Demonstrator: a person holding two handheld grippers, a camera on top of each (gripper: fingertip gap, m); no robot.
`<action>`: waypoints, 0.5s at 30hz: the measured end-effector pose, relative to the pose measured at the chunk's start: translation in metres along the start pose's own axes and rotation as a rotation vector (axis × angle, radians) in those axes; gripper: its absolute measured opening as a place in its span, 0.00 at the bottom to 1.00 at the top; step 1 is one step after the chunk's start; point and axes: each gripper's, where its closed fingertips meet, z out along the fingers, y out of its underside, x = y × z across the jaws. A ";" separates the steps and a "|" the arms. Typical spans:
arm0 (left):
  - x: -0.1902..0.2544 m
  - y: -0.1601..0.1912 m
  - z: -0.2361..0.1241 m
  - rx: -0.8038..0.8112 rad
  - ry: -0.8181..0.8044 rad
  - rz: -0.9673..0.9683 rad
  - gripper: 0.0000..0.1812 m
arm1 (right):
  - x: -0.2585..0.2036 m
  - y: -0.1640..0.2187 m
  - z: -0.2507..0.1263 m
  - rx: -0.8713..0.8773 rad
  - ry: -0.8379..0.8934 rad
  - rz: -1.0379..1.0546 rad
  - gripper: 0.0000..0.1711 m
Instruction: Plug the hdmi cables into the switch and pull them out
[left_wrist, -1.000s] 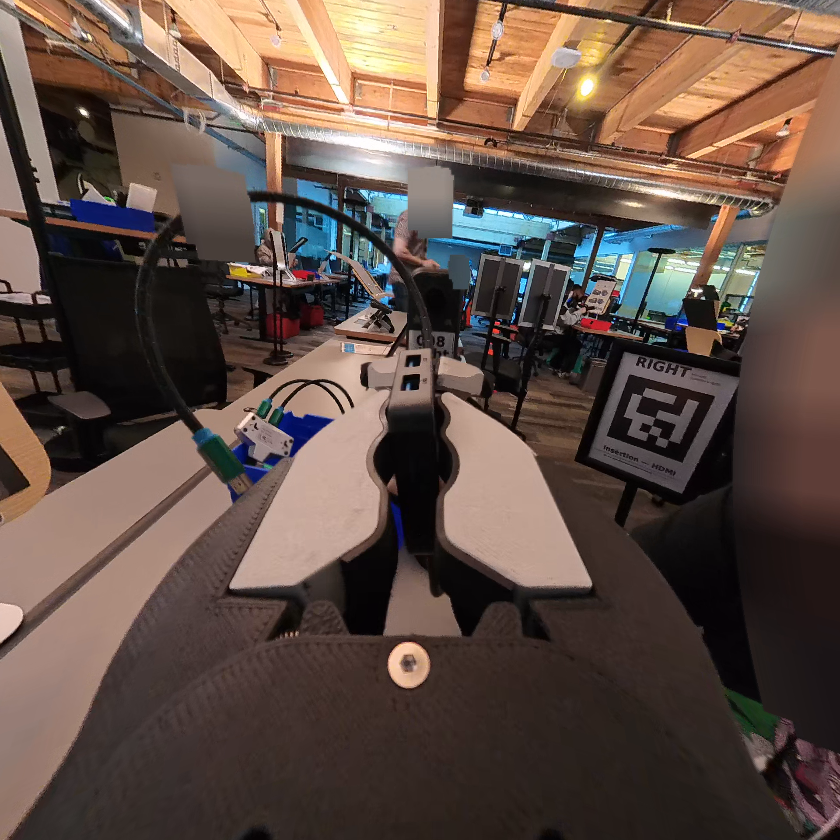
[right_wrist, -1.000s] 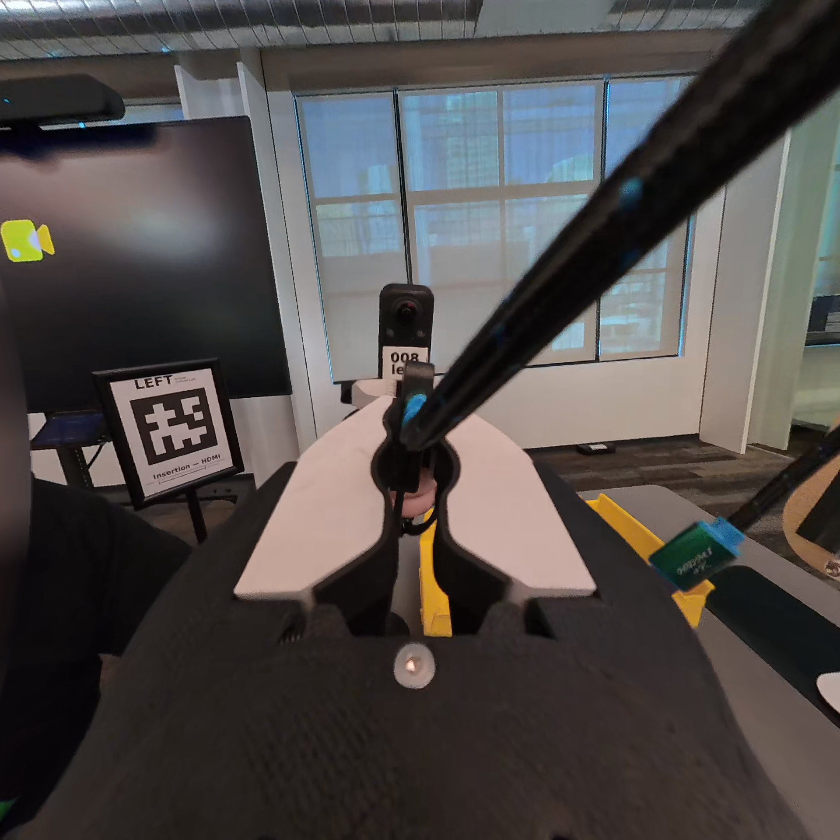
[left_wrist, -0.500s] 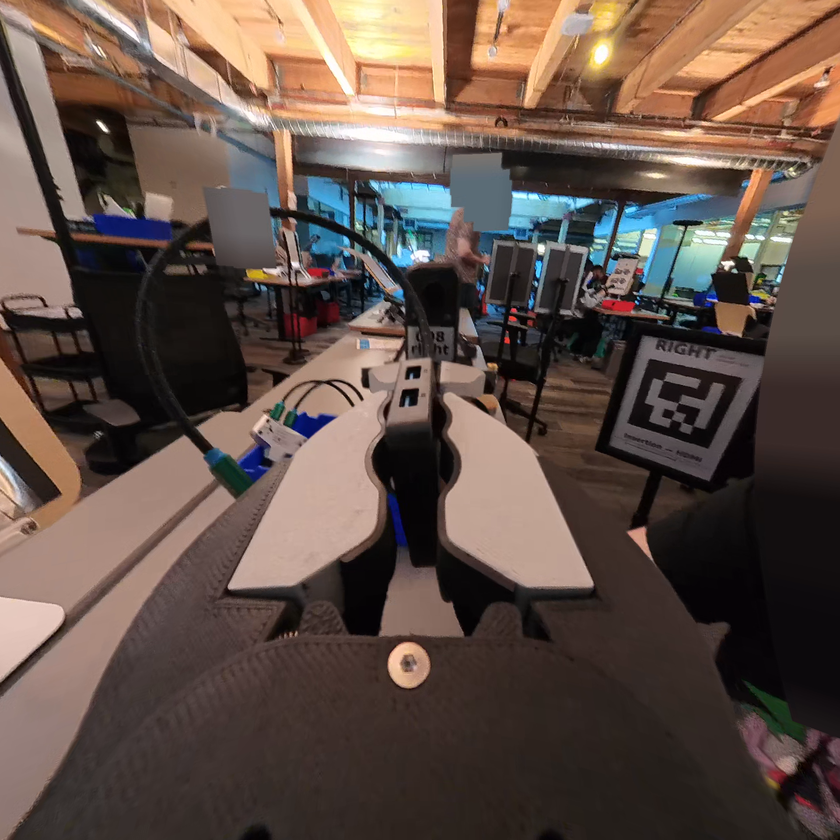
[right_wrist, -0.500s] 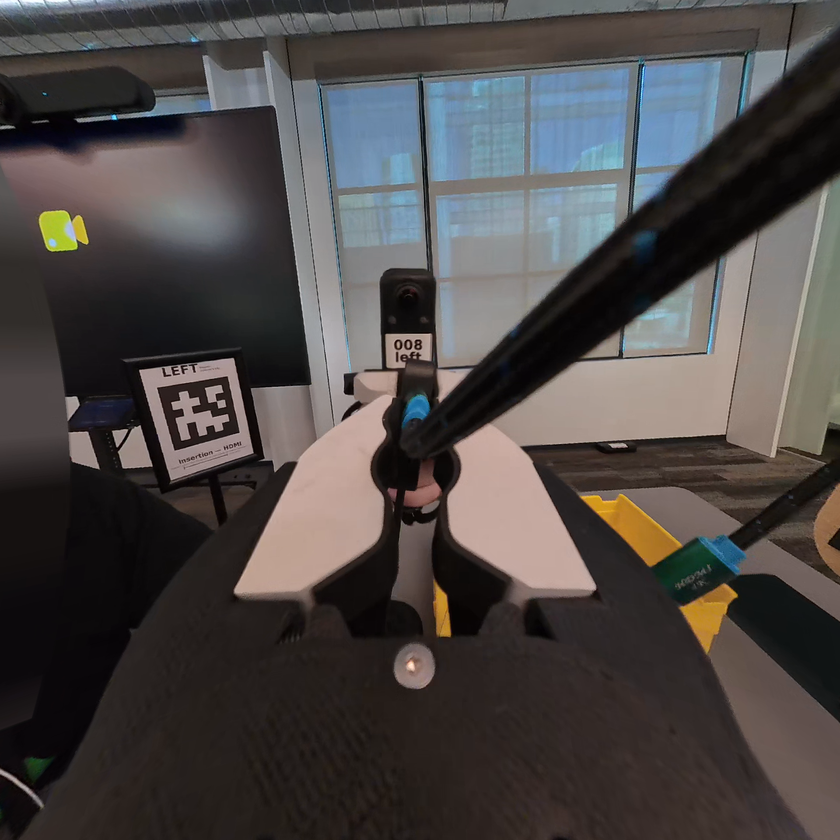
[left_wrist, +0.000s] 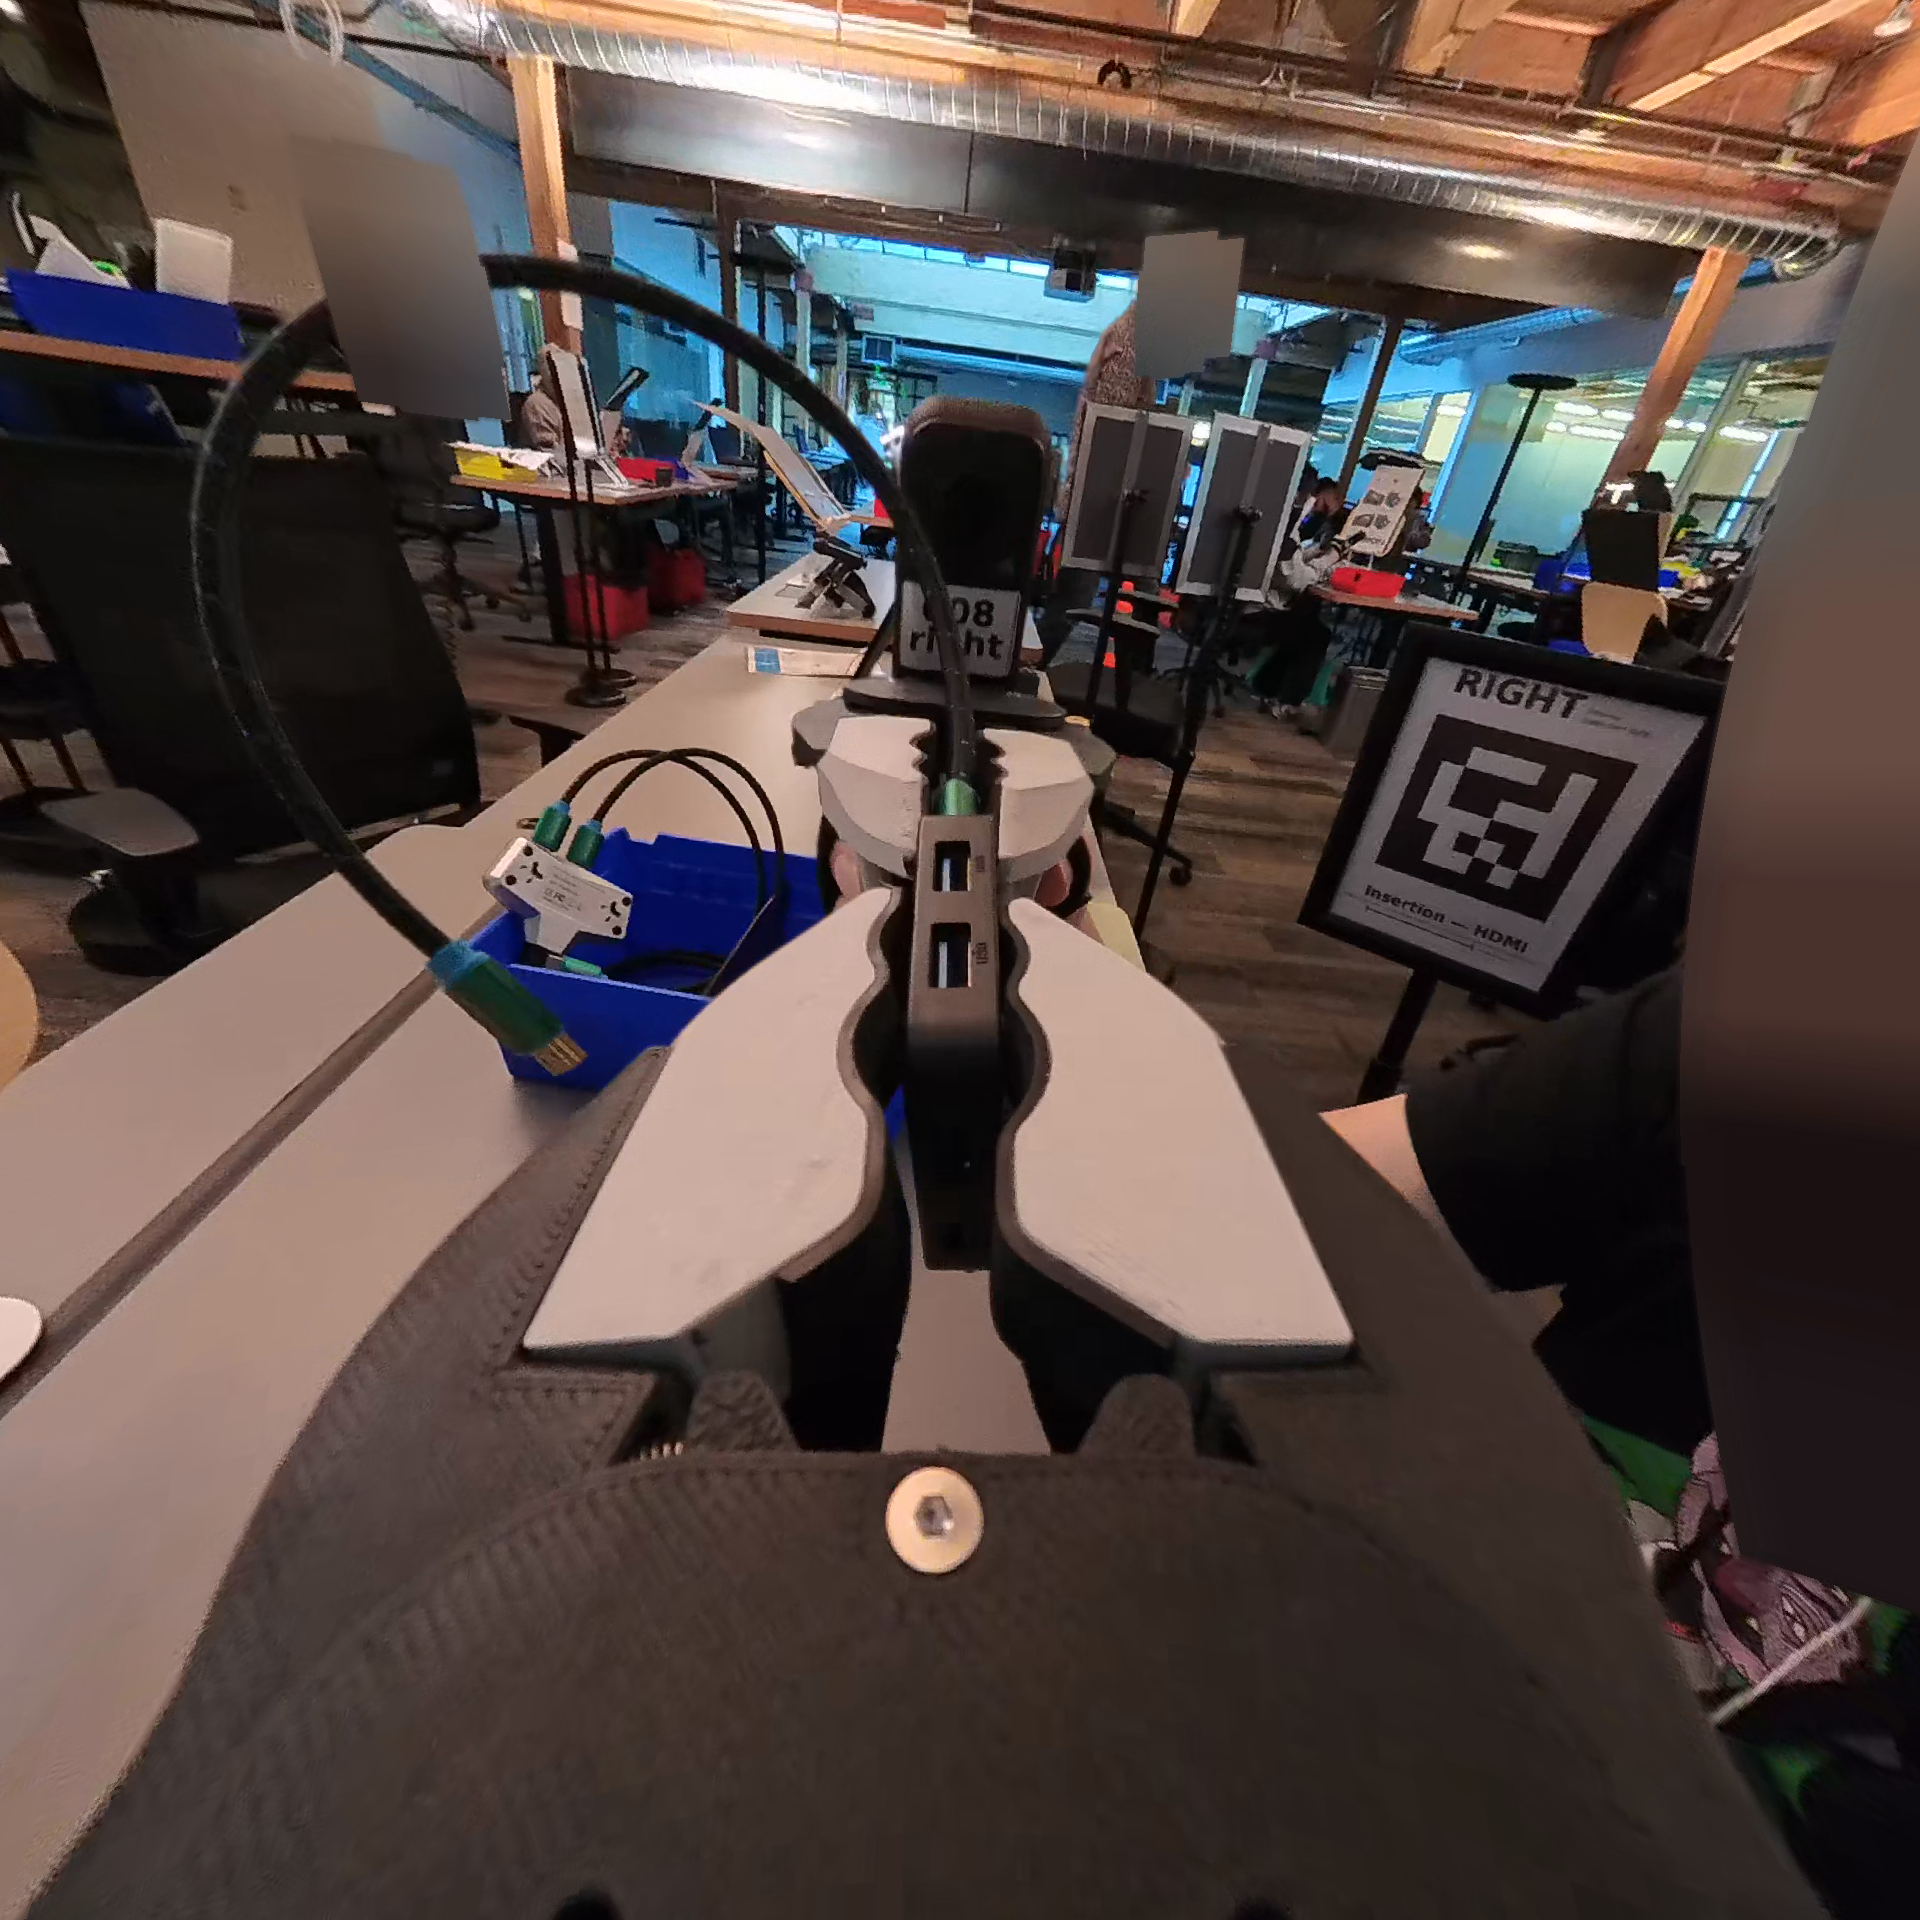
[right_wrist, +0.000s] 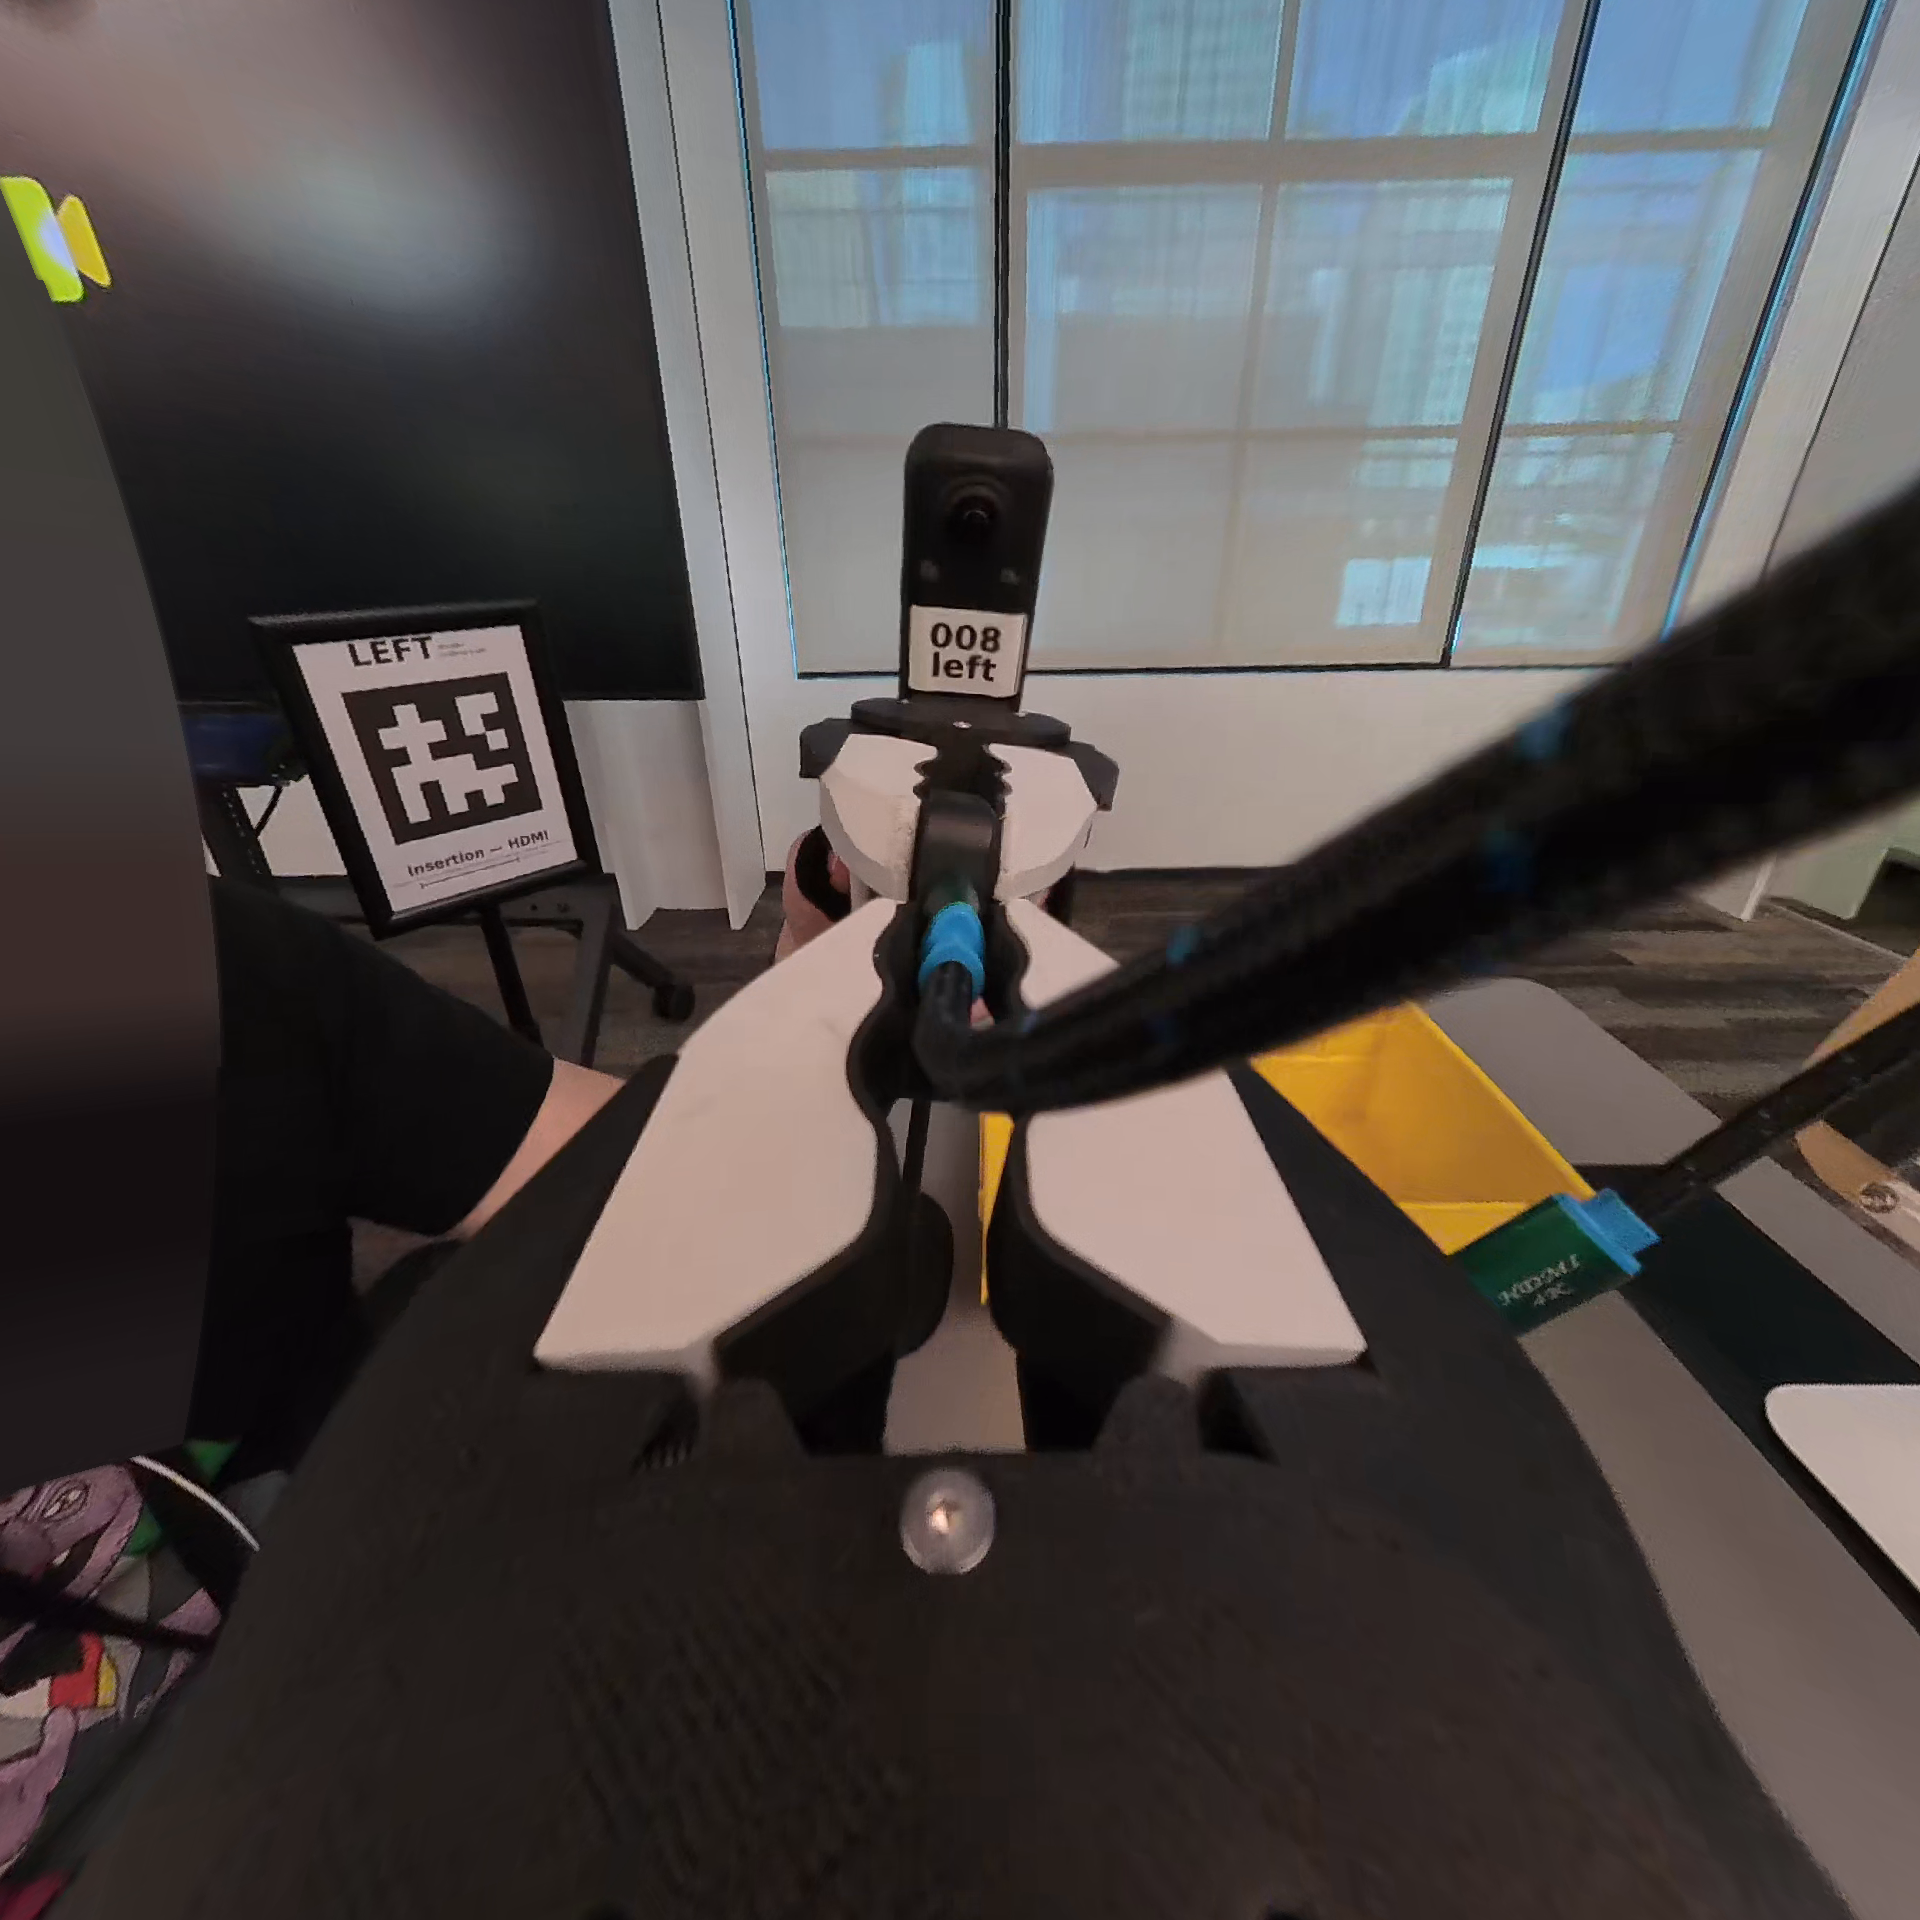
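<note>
My left gripper (left_wrist: 951, 920) is shut on a black HDMI switch (left_wrist: 951, 1049), held edge-on with two ports facing up. My right gripper (right_wrist: 951, 925) is shut on the green and blue plug (right_wrist: 948, 935) of a black braided HDMI cable (right_wrist: 1455, 883). The two grippers face each other tip to tip. In the left wrist view the held plug (left_wrist: 956, 798) meets the switch's far end; I cannot tell how deep it sits. The cable (left_wrist: 260, 644) loops up and left, and its free green plug (left_wrist: 509, 1013) hangs over the table, also in the right wrist view (right_wrist: 1548, 1262).
A blue bin (left_wrist: 665, 966) on the grey table (left_wrist: 208, 1122) holds a white switch (left_wrist: 561, 899) with two cables plugged in. A yellow bin (right_wrist: 1403, 1132) stands on the other side. Framed marker signs (left_wrist: 1496, 821) (right_wrist: 447, 758) stand beside the table. A person's arm in a black sleeve (right_wrist: 343, 1091) is close. Both grippers' tips are close together, under 4 cm apart.
The two grippers have come together, so the held plug now reaches the switch's end. Both views have tilted down, and the free plug swung with the cable.
</note>
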 end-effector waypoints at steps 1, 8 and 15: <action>0.000 0.002 0.001 -0.011 0.005 -0.006 0.07 | 0.000 0.003 -0.001 -0.022 0.002 -0.006 0.08; -0.003 0.011 -0.002 -0.071 0.003 -0.018 0.07 | 0.002 0.015 0.001 -0.104 0.011 -0.004 0.07; -0.006 0.007 -0.012 -0.060 -0.024 -0.020 0.07 | 0.004 0.028 0.015 -0.153 0.011 0.006 0.07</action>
